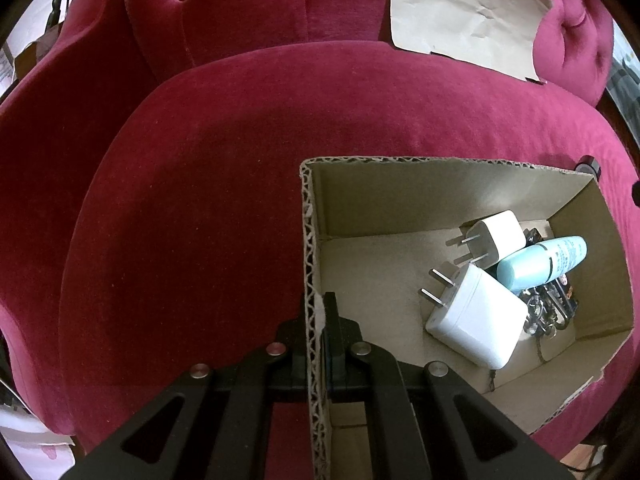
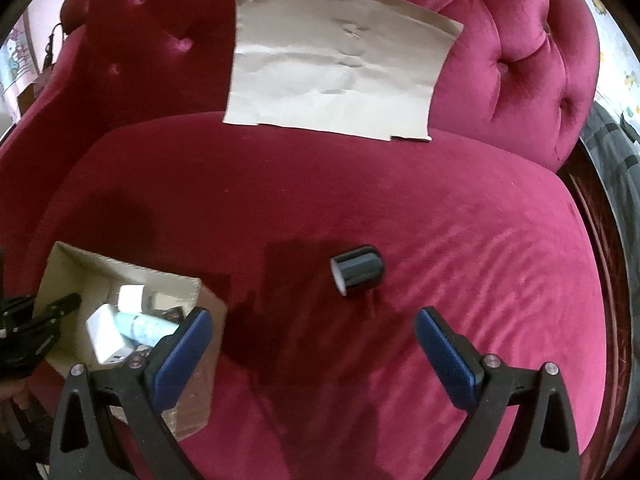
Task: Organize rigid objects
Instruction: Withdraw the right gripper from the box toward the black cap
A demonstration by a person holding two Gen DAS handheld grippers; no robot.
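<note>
Right gripper (image 2: 312, 336) is standing wide open and empty below the black cylinder (image 2: 357, 270); left gripper (image 1: 316, 320) is clamping the box wall.

Left gripper is holding shut on the corrugated edge of the cardboard box (image 1: 310, 240), lower centre of the left view, steadying it on the red sofa seat (image 2: 460, 260). Inside, at right, two white chargers (image 1: 476, 320), a pale blue tube (image 1: 544, 260) and dark metal items are lying together. The cylinder is lying on its side mid-frame, apart from the box. Advice: straddle its curved sides squarely, closing gently so it is not rolling on the soft velvet.
</note>
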